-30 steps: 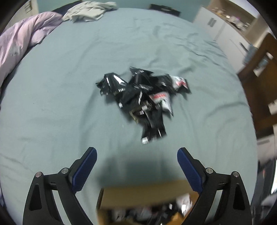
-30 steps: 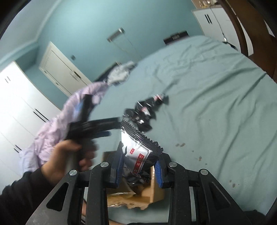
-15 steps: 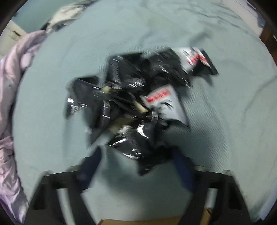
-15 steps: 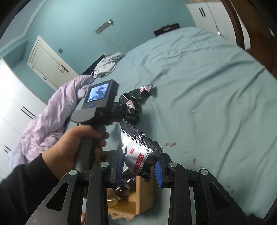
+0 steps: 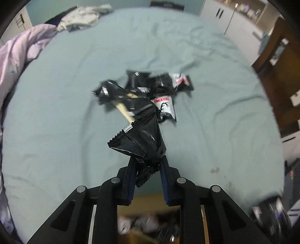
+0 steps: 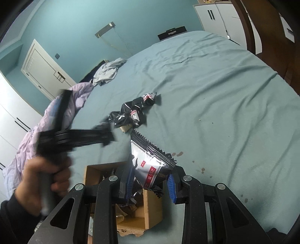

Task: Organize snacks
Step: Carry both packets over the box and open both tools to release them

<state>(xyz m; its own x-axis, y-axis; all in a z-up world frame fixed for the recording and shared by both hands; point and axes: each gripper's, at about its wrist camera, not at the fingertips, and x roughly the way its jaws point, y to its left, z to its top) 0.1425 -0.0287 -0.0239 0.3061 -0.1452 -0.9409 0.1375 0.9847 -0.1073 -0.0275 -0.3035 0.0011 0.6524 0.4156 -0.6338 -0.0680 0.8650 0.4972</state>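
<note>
A pile of black and silver snack packets (image 5: 148, 90) lies mid-bed on the teal sheet (image 5: 215, 135). My left gripper (image 5: 148, 161) has its jaws closing, and they pinch a black snack packet (image 5: 142, 138) that hangs lifted just in front of the pile. In the right wrist view the left gripper (image 6: 105, 135) is a blur in a person's hand (image 6: 46, 178), near the pile (image 6: 131, 112). My right gripper (image 6: 151, 174) is shut on a silver-black snack packet (image 6: 150, 159), above an open cardboard box (image 6: 97, 172) with several packets inside.
The box (image 5: 148, 199) shows below the left gripper at the bed's near edge. A lilac duvet (image 5: 20, 54) and a grey garment (image 5: 82, 16) lie far left. Brown wooden furniture (image 5: 281, 78) stands to the right, and white wardrobes (image 6: 221, 16) beyond the bed.
The left gripper dipped into the pile, closed from wide open onto a black packet and lifted it back. The right gripper kept its packet and shifted a little over the box.
</note>
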